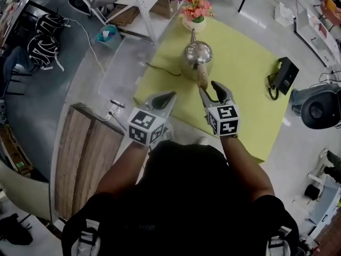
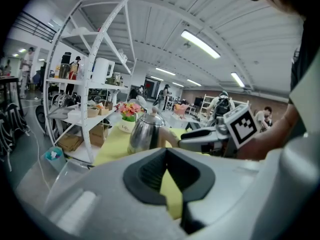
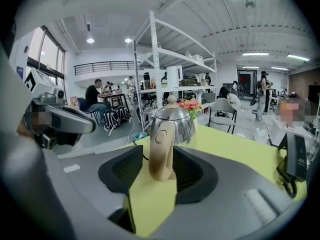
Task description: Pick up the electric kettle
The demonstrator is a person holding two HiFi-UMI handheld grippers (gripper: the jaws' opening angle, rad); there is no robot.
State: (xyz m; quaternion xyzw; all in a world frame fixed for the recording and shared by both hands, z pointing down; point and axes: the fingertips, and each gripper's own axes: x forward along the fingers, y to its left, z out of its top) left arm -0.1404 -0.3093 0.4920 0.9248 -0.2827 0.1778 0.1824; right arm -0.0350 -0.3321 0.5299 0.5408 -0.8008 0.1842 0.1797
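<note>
Our right tool (image 1: 209, 87) is holding its jaws wide around the tan handle (image 3: 160, 151) of the kettle (image 1: 197, 57). That handle is standing between the pads with a gap showing on one side, so nothing is being squeezed. We are holding the left tool (image 1: 168, 97) just beside the right one, over the tabletop's near edge, and its jaws are also standing apart with only the yellow tabletop (image 1: 245, 52) showing between them. The steel kettle is sitting upright on the tabletop, its spout pointing away from us toward a white flower pot (image 1: 193, 23) that is carrying pink and orange flowers. Dark lettering on that pot is showing in the left gripper view, but it is too small for us to read, and we are finding no brand on the kettle. Black-and-white square markers are covering the right tool's cube (image 1: 224, 119), and a black telephone (image 1: 282, 74) is lying near the tabletop's right edge.
</note>
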